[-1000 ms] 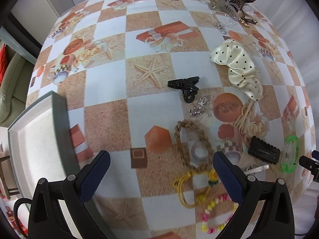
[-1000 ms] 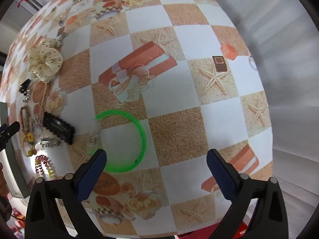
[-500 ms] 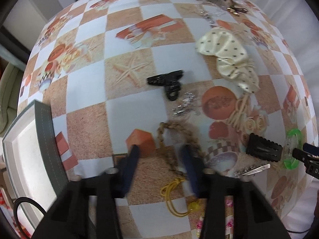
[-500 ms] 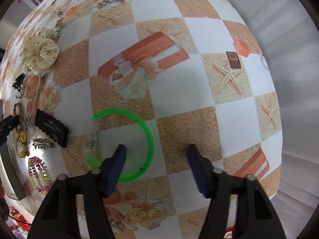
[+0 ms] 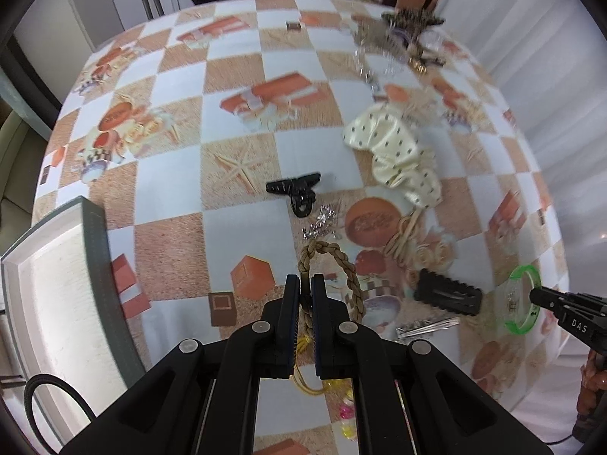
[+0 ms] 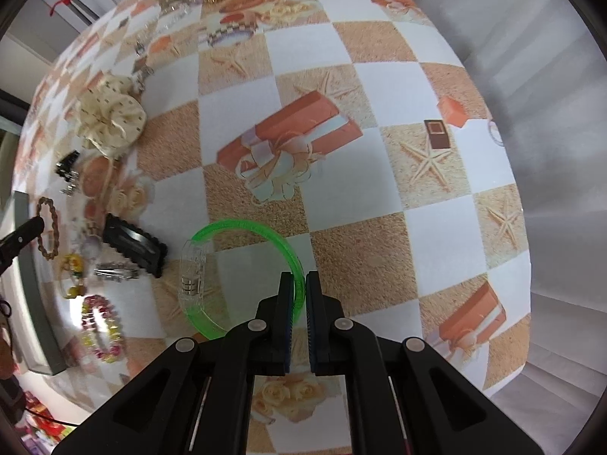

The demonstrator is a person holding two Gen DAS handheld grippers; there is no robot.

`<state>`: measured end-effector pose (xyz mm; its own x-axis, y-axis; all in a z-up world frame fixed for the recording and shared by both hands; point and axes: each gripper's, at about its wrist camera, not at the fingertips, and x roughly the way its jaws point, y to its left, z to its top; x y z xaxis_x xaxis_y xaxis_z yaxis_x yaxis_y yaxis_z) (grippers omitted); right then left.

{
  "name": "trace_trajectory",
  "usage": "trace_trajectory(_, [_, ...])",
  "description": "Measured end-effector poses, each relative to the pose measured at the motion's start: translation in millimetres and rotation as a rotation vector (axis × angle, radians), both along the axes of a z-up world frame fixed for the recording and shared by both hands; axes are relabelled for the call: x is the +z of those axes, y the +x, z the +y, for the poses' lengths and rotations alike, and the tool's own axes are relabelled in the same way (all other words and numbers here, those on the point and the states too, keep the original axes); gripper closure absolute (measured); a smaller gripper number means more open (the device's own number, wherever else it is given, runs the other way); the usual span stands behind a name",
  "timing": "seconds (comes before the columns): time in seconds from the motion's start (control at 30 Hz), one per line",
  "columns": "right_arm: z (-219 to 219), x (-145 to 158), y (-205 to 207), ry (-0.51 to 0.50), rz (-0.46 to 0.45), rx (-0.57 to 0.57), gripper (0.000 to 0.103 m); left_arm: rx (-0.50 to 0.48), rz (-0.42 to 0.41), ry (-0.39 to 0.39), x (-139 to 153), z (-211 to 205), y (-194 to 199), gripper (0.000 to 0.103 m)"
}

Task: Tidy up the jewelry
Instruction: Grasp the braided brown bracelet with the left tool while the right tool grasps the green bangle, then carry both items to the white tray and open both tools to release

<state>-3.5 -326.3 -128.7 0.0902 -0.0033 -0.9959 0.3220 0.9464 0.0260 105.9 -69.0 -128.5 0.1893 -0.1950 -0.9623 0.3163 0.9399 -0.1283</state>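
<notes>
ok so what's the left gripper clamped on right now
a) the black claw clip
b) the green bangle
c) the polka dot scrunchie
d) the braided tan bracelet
d: the left gripper has its jaws shut on one side of the braided tan bracelet, while the green bangle sits in the right gripper.

Bright, even light; fisheye bending at edges (slight motion blur).
</notes>
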Motion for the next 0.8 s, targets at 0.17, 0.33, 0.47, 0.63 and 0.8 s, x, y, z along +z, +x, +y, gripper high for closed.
trace_trajectory(0.17, [4,31,0,0.028,-0.030,0.016,0.096,0.023,-0.045,-0.042,32,31,-21,0.092])
trace_trajectory(0.33, [35,58,5,0.059,-0.081,0.075,0.096,0.068,-0.081,-0.080,60,74,-36,0.092])
trace_trajectory(0.47, [68,62,13,0.089,-0.113,0.134,0.096,0.112,-0.104,-0.085,73,99,-47,0.092])
trace_trajectory(0.63, [123,83,34,0.145,-0.144,0.233,0.096,0.184,-0.125,-0.086,84,137,-59,0.092])
trace_trajectory(0.8, [188,102,53,0.188,-0.172,0.379,0.096,0.284,-0.152,-0.069,92,187,-69,0.092])
